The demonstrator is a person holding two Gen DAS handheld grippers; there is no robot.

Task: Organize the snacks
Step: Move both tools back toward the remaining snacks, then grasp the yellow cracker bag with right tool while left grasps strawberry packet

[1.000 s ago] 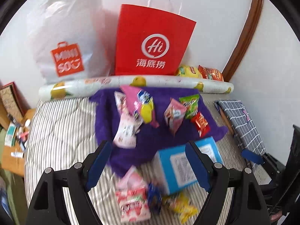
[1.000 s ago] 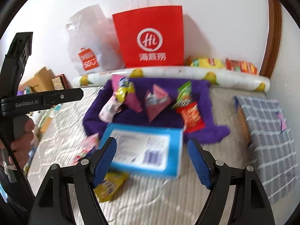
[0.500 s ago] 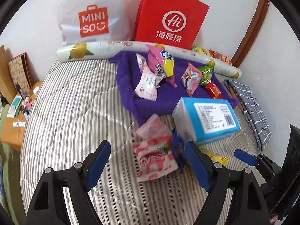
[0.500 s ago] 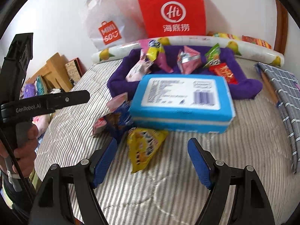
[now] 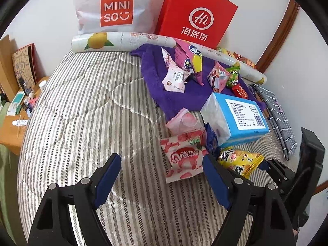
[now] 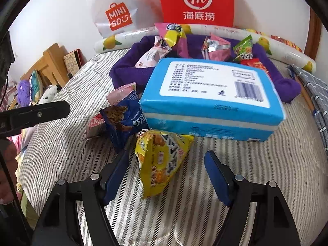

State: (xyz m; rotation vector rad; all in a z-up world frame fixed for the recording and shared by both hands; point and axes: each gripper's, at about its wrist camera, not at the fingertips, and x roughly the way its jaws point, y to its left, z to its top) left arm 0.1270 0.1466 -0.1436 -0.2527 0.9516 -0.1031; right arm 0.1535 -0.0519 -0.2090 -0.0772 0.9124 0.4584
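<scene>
The left hand-held gripper (image 5: 162,182) is held over the striped bed (image 5: 86,110) with its jaws apart and nothing between them; a pink pack (image 5: 183,160) lies just beyond its right finger, near the bed's middle; a second, paler pink pack (image 5: 184,122) lies behind it, at the edge of the purple cloth (image 5: 176,94).

The right hand-held gripper (image 6: 166,172) is lowered over a yellow pack (image 6: 162,160), which lies between its jaws; the jaws are closing, and the pads are not yet seen pressing on it; the yellow pack lies against the front of a blue box (image 6: 211,98); a dark blue pack (image 6: 125,119) leans at the box's left end.

More snacks are heaped on the purple cloth toward the bed's far edge: a pink-and-yellow bag (image 5: 189,60), a white pack (image 5: 175,79), a green pack (image 5: 232,76) and a red pack (image 5: 239,91); a lemon-printed roll (image 5: 114,42) lies along the far edge; a white bag (image 5: 114,8) and a red bag (image 5: 196,18) are stood behind it against the wall; a checked cloth (image 5: 276,114) lies at the bed's right edge.
</scene>
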